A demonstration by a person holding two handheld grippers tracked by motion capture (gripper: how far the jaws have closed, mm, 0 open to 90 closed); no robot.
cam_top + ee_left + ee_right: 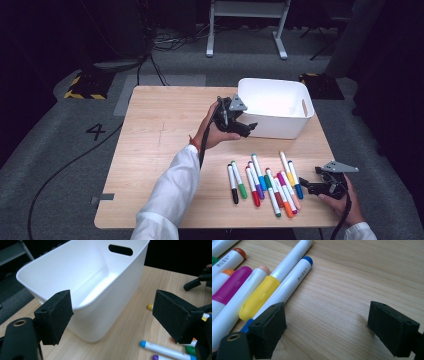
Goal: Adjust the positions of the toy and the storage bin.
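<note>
Left gripper: it is up near the white bin, just beside the bin's near wall. Its jaws are wide apart and nothing is between them.
Left gripper up close: in the left gripper view the two black jaws stand on each side of the bin's near corner. They do not touch the bin.
Right gripper: it is low on the counter, at the right end of the row of pens. Its jaws are apart and hold nothing.
Right gripper up close: in the right gripper view one jaw sits right by the blue pen. I cannot tell if it touches the pen. The other jaw is over bare wood.
White bin: it stands upright at the far right part of the counter. It has a slot handle in one end wall. What shows of its inside is bare.
Pens: they lie flat on the counter in a row, in front of the bin and well apart from it.
Pen colours: black, green, red, purple, orange and others.
Yellow pen: it lies just beside the blue pen, side by side.
Pink pen: it lies on the other side, near the yellow pen.
Hands: a person in white sleeves holds one gripper in each hand.
</note>
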